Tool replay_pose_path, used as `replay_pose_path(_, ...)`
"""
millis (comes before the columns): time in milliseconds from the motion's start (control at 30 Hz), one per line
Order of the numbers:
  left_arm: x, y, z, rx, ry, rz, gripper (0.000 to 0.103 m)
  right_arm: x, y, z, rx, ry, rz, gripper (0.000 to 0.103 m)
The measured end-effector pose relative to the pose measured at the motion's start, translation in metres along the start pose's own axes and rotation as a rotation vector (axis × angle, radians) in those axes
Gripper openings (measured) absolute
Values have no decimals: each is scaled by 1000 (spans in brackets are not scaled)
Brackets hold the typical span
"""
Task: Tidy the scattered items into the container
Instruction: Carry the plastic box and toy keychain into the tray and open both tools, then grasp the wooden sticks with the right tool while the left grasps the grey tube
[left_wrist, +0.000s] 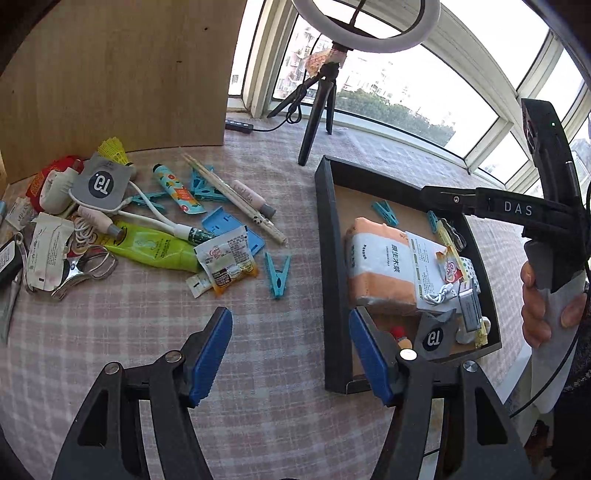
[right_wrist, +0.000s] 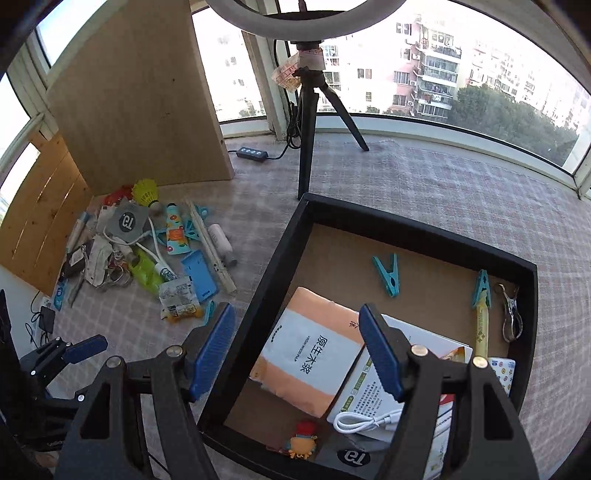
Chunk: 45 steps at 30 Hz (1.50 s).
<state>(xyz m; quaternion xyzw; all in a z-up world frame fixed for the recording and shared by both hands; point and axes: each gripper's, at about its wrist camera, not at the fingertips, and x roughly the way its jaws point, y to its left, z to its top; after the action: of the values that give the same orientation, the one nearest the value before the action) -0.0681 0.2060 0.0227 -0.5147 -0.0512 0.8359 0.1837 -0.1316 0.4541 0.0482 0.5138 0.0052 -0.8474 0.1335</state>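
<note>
Left wrist view: my left gripper (left_wrist: 291, 354) hangs over the checked tablecloth (left_wrist: 258, 424) with its blue pads spread wide and nothing between them. It straddles the near-left wall of the black container (left_wrist: 327, 258), which sits on my right. Inside lie a tissue pack (left_wrist: 380, 273), a white box, a grey pouch, a coiled cable and two blue pegs. On the cloth just ahead lies a loose blue clothespin (left_wrist: 277, 275), and beyond it the pile that is left: a green tube (left_wrist: 147, 251), a sauce sachet (left_wrist: 225, 264), a blue case, chopsticks (left_wrist: 236, 199), a patterned tube, a grey pouch (left_wrist: 101, 182), a yellow shuttlecock and metal clips. My right gripper (left_wrist: 434, 206) reaches over the container from the right, but here I cannot tell how its jaws stand.

Right wrist view: my right gripper (right_wrist: 297, 354) hovers above the container's near-left corner, pads apart, empty. A metal clip (right_wrist: 511, 314) and a yellow stick lie along the right wall. I judge the job roughly half done; most of the heap waits on the cloth.
</note>
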Motion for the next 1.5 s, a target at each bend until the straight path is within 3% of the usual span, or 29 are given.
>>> replay_pose_path(367, -39, 174, -19, -206, -32, 235, 63, 49, 90, 30, -249, 55, -43, 69)
replay_pose_path(600, -46, 249, -29, -216, 1, 311, 61, 96, 133, 60, -358, 117, 10, 68)
replay_pose_path(767, -38, 283, -26, -222, 27, 308, 61, 139, 150, 83, -399, 181, 28, 54)
replay_pose_path(967, -21, 305, -23, -190, 75, 302, 58, 181, 152, 96, -400, 247, 23, 50)
replay_pose_path(1200, -2, 322, -17, -189, 112, 251, 59, 205, 150, 101, -371, 290, 57, 48)
replay_pose_path(1500, 18, 332, 3, -149, 149, 314, 59, 218, 151, 104, -347, 320, 90, 40)
